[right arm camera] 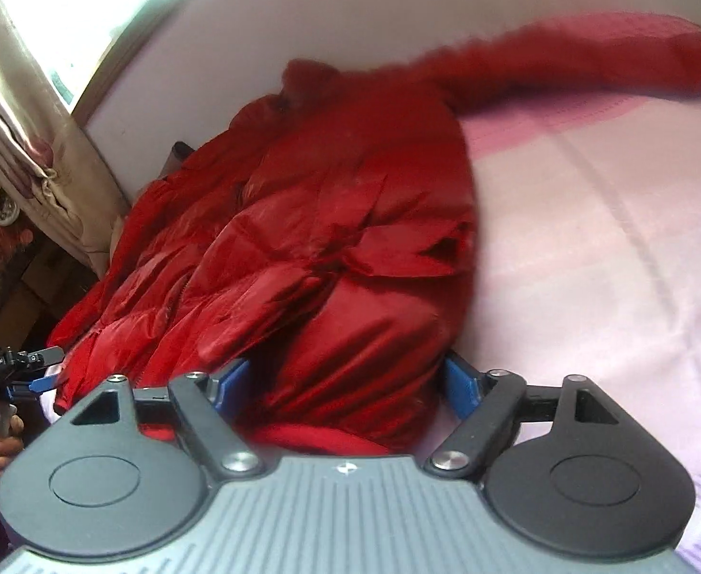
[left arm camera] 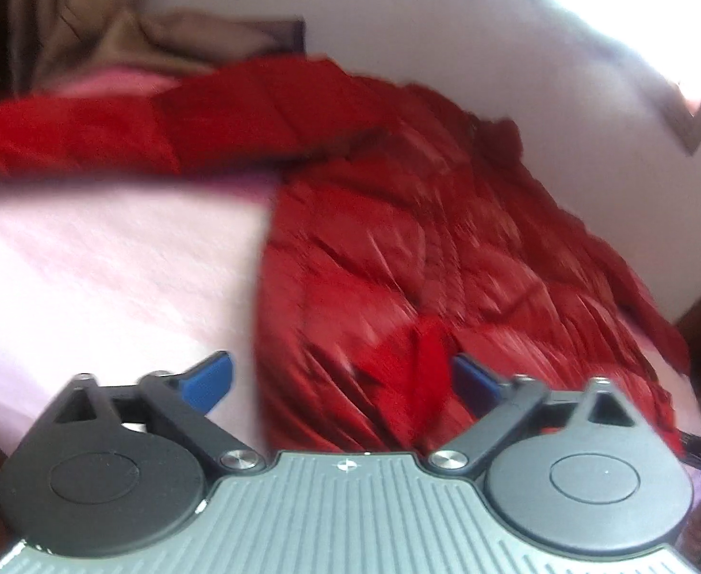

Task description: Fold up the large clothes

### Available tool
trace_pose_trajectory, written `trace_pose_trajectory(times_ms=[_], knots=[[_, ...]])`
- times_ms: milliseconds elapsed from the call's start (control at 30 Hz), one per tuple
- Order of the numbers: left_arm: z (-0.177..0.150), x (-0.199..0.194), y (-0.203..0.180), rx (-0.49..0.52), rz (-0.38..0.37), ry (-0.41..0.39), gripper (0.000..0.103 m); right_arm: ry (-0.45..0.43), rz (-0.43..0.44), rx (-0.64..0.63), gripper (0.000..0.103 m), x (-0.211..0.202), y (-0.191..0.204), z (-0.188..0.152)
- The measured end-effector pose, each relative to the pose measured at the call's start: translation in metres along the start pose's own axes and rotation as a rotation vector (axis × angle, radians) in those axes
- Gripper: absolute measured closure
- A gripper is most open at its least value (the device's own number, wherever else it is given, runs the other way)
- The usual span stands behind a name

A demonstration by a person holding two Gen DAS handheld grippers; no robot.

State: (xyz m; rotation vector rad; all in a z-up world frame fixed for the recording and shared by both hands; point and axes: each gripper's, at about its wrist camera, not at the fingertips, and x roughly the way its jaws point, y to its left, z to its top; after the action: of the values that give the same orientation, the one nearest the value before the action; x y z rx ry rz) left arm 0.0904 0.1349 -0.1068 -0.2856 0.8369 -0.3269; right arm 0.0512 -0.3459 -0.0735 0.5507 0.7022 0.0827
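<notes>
A red quilted jacket (left arm camera: 398, 248) lies spread on a bed covered by a pink sheet (left arm camera: 111, 258), close against a pale wall (left arm camera: 446, 24). In the left wrist view one sleeve (left arm camera: 87, 138) extends to the left across the far part of the bed, while the body of the garment runs down toward the camera; the picture is blurred. The left gripper (left arm camera: 343, 378) hovers over the near edge of the jacket with its blue fingertips (left arm camera: 209, 380) spread wide; red fabric shows in the gap, but the pads do not press on it. In the right wrist view the jacket is bunched, a sleeve stretching to the upper right. The right gripper (right arm camera: 345, 380) straddles a fold of the jacket, its blue fingertips (right arm camera: 460, 385) standing at either side of the cloth; whether they pinch it cannot be told. At the left edge of this view a hand (right arm camera: 3, 449) holds the other gripper beside a beige curtain (right arm camera: 29, 110).
</notes>
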Motion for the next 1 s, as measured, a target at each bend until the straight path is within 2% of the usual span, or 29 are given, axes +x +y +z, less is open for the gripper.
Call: trace_pose_trajectory(times_ms=[33, 67, 100, 133, 167, 300, 500, 533, 633, 700, 767, 800, 867, 1000], knots=[[-0.002, 0.005, -0.002, 0.003, -0.019, 0.027, 0.042, -0.002, -0.007, -0.005, 0.054, 0.001, 0.002, 0.001], [-0.005, 0.008, -0.005, 0.020, -0.004, 0.036, 0.056, 0.009, -0.013, -0.011, 0.063, 0.007, 0.003, 0.000], [-0.007, 0.007, -0.008, 0.042, 0.020, 0.025, 0.059, 0.009, -0.017, -0.017, 0.071, 0.012, 0.005, -0.001], [-0.009, 0.004, -0.009, 0.056, 0.022, 0.011, 0.071, 0.003, -0.017, -0.024, 0.074, 0.011, 0.007, -0.003], [-0.010, -0.001, -0.010, 0.061, 0.015, -0.002, 0.077, -0.001, -0.016, -0.027, 0.079, 0.009, 0.008, -0.004], [-0.016, -0.024, -0.014, 0.083, 0.041, -0.001, 0.083, 0.000, -0.008, -0.020, 0.087, -0.007, 0.011, -0.009], [-0.044, -0.055, -0.015, 0.129, 0.084, 0.022, 0.084, 0.047, 0.033, 0.025, 0.088, -0.046, 0.022, -0.042], [-0.049, -0.059, -0.015, 0.149, 0.092, 0.020, 0.082, 0.056, 0.037, 0.035, 0.088, -0.050, 0.022, -0.049], [-0.054, -0.070, -0.020, 0.196, 0.135, -0.011, 0.069, 0.062, 0.086, 0.102, 0.078, -0.063, 0.012, -0.061], [-0.050, -0.081, -0.027, 0.212, 0.146, -0.058, 0.054, 0.022, 0.102, 0.163, 0.064, -0.076, 0.000, -0.057], [-0.043, -0.091, -0.036, 0.231, 0.158, -0.127, 0.014, -0.079, 0.101, 0.240, 0.027, -0.096, -0.021, -0.046], [-0.041, -0.097, -0.043, 0.237, 0.158, -0.174, 0.007, -0.137, 0.091, 0.269, 0.021, -0.106, -0.031, -0.040], [-0.035, -0.103, -0.057, 0.252, 0.148, -0.263, 0.004, -0.243, 0.080, 0.331, 0.021, -0.124, -0.057, -0.024], [-0.017, -0.086, -0.086, 0.254, 0.140, -0.329, 0.000, -0.374, 0.016, 0.459, 0.021, -0.134, -0.119, 0.013]])
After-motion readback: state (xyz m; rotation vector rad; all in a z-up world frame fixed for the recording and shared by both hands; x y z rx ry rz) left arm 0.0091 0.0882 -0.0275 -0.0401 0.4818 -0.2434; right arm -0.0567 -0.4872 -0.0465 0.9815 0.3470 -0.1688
